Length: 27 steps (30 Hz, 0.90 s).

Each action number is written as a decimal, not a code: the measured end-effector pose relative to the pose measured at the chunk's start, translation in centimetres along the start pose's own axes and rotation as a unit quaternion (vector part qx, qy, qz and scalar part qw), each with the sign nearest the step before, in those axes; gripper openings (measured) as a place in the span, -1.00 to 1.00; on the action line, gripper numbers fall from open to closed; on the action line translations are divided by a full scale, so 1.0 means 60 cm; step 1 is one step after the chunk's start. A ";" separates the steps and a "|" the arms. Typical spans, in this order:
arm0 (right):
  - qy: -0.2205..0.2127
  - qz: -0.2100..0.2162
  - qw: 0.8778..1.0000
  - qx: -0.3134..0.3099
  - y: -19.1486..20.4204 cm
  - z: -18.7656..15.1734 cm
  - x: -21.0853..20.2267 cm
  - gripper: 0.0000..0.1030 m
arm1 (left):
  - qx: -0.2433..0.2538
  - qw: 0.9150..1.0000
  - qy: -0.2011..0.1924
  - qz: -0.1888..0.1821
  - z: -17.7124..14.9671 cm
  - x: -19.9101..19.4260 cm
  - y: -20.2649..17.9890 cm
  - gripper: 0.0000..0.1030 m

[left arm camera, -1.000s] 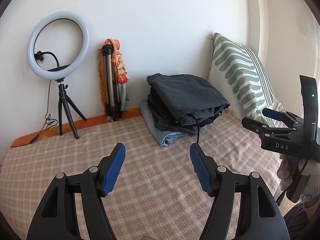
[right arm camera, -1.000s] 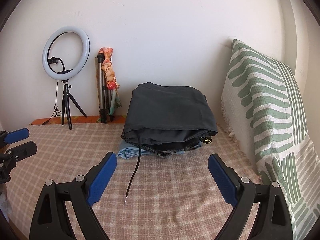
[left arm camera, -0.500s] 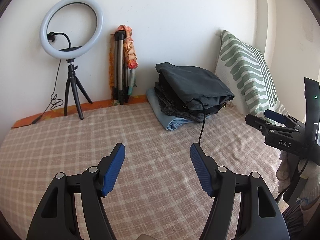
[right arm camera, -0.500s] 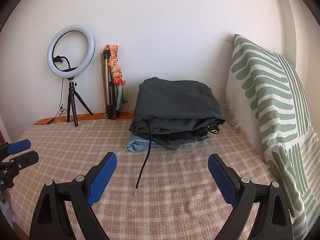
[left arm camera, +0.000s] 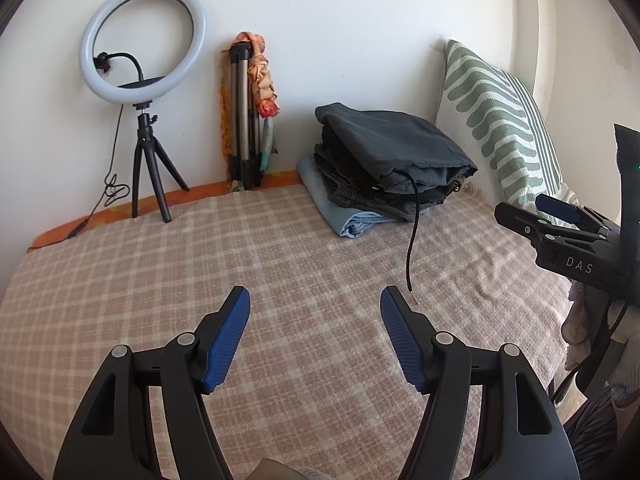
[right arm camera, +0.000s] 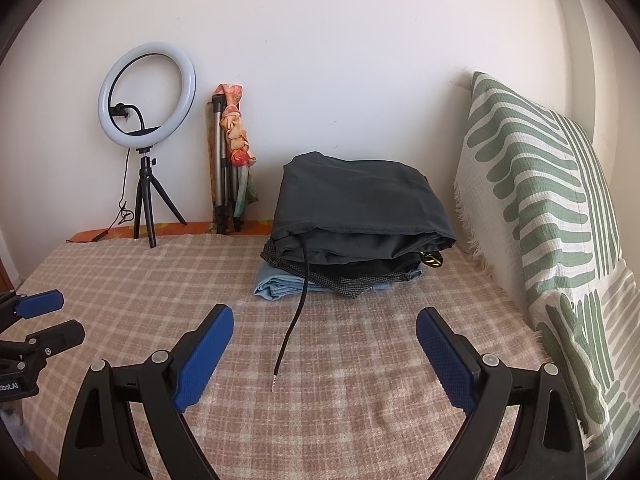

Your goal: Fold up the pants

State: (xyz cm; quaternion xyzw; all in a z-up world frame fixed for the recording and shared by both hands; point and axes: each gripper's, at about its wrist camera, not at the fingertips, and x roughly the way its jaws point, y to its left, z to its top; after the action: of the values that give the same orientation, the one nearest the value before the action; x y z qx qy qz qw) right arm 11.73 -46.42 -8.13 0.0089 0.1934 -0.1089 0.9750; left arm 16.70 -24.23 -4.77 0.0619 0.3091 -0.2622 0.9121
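Both tongs hang over the checked blanket [left arm camera: 280, 264] of a bed, and each pair is spread with nothing between its blue pads. Left tongs [left arm camera: 315, 300] point down at bare blanket; right tongs [right arm camera: 325, 320] stand wider apart and aim at the same cloth a little further along. From the left wrist view the right tongs show side-on at the far right edge [left arm camera: 536, 210], with a gloved hand [left arm camera: 580, 320] under them. From the right wrist view the left tongs' tips [right arm camera: 44, 316] poke in at the left edge, also apart.

Ahead of both tongs, near the wall, sits a stack of folded pants [right arm camera: 356, 208]: a dark grey pair on top, darker and checked fabric under it, a light blue pair [right arm camera: 280, 286] at the bottom. A black drawstring [right arm camera: 298, 304] trails out of the top pair toward the tongs, its tip resting on the blanket just ahead of the right tongs and just beyond the left tongs' right pad. Nothing touches the stack.

Right of the stack a green-and-white patterned pillow [right arm camera: 532, 208] leans upright against the wall. Left of the stack stand a folded tripod [left arm camera: 240, 116] with an orange scarf [left arm camera: 262, 76] draped on it, and further left a ring light [left arm camera: 144, 40] on a small black tripod.
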 end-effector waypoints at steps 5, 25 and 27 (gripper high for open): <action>0.000 -0.001 1.000 0.001 0.000 0.000 0.002 0.83 | 0.004 1.000 0.000 0.006 -0.003 0.000 0.000 0.46; -0.003 -0.004 1.000 0.006 0.001 -0.001 0.000 1.00 | 0.009 1.000 -0.003 0.024 -0.002 -0.004 0.001 0.65; -0.003 -0.004 1.000 0.005 0.002 -0.001 0.000 1.00 | 0.010 1.000 -0.003 0.026 -0.001 -0.004 0.000 0.65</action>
State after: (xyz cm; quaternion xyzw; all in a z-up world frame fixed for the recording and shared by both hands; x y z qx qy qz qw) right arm 11.70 -46.31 -8.20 0.0131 0.1901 -0.1143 0.9750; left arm 16.49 -24.07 -4.68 0.0781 0.3017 -0.2414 0.9190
